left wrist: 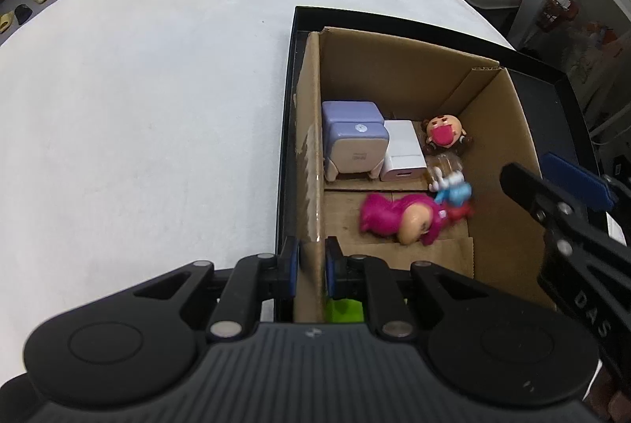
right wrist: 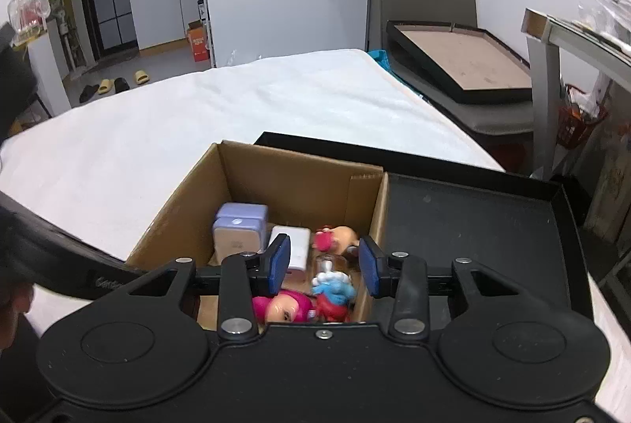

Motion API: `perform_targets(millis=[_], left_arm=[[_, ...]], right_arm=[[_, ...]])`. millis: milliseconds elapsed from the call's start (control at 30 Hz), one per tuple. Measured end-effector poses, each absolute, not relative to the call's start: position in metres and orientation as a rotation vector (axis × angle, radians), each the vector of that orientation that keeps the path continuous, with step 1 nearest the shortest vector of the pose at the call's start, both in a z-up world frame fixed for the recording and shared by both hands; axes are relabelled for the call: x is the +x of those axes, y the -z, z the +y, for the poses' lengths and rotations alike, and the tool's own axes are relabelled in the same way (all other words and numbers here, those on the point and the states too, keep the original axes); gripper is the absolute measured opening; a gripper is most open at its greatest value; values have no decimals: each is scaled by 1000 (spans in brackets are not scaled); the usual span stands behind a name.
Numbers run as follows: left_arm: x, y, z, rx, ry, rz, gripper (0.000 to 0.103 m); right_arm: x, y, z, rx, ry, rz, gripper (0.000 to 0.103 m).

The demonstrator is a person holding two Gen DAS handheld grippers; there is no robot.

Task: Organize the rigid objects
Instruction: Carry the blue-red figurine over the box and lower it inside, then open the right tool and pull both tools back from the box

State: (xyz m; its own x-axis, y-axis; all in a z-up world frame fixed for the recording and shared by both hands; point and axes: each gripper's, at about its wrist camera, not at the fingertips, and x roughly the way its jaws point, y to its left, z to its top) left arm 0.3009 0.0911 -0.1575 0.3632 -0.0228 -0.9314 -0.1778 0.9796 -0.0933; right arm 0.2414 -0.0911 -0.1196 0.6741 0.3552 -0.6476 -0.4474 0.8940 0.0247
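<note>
A cardboard box (left wrist: 394,60) stands in a black tray (left wrist: 552,84) on a white-covered table. My left gripper (left wrist: 310,267) is shut on the box's left wall near its front corner. Inside lie two purple chargers (left wrist: 355,135), a white charger (left wrist: 404,155), a brown figurine with a pink mouth (left wrist: 445,133), a blue-and-red figurine (left wrist: 455,196) and a pink doll (left wrist: 398,218). My right gripper (right wrist: 326,267) is open and empty above the box (right wrist: 292,178), over the blue-and-red figurine (right wrist: 331,291) and the pink doll (right wrist: 282,306). Its fingers (left wrist: 572,186) show at the right of the left wrist view.
The white table cover (left wrist: 138,107) stretches left of and behind the tray. The tray's bare black floor (right wrist: 473,226) lies right of the box. A grey chair with a framed board (right wrist: 461,60) and a metal shelf (right wrist: 552,40) stand beyond the table's right edge.
</note>
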Motion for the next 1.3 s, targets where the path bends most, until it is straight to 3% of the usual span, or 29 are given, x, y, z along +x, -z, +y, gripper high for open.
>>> perform_targets(millis=[400, 600, 667, 900, 1200, 1300], left_arm=[[289, 130, 84, -161, -91, 1173, 21], [277, 116, 81, -157, -75, 1156, 38], [269, 108, 78, -158, -73, 1142, 46], [246, 88, 67, -132, -35, 1102, 53], [222, 64, 65, -104, -39, 1051, 65], [216, 57, 64, -103, -21, 1059, 78]], right_arm=[[228, 100, -100, -106, -424, 687, 48], [221, 92, -107, -63, -385, 712, 62], [218, 88, -111, -39, -377, 732, 63], [196, 74, -125, -11, -314, 723, 80], [177, 55, -133, 1, -275, 700, 91], [170, 48, -136, 8, -273, 691, 95]])
